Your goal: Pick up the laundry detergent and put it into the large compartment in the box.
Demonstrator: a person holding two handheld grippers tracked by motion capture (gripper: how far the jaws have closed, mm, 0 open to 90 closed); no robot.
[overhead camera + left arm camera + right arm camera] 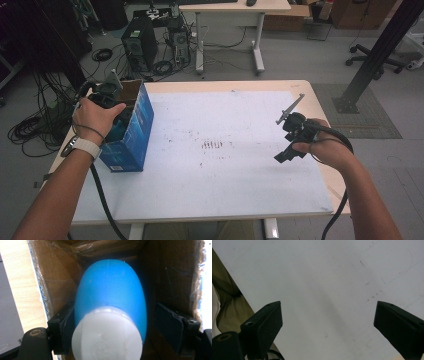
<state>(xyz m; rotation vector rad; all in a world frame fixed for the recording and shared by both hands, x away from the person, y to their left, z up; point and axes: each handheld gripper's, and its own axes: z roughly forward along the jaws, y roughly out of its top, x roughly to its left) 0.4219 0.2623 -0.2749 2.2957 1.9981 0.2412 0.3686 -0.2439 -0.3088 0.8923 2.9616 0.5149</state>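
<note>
Smooth plastic bottle (110, 292) — cardboard box (175, 272)

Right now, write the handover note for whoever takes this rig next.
Left gripper: inside the open blue cardboard box at the table's left edge, jaws around the blue bottle with a white cap; a gap shows beside one pad, so no firm grip.
Right gripper: open, nothing between the jaws, above the white table mat.
Done: bottle is in the box.
Left: withdraw the left gripper, probably.

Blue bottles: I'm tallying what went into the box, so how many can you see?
1. A blue bottle with a white cap lies inside the cardboard box at the table's left edge, between the left tool's pads. Others may be hidden beneath it.
</note>
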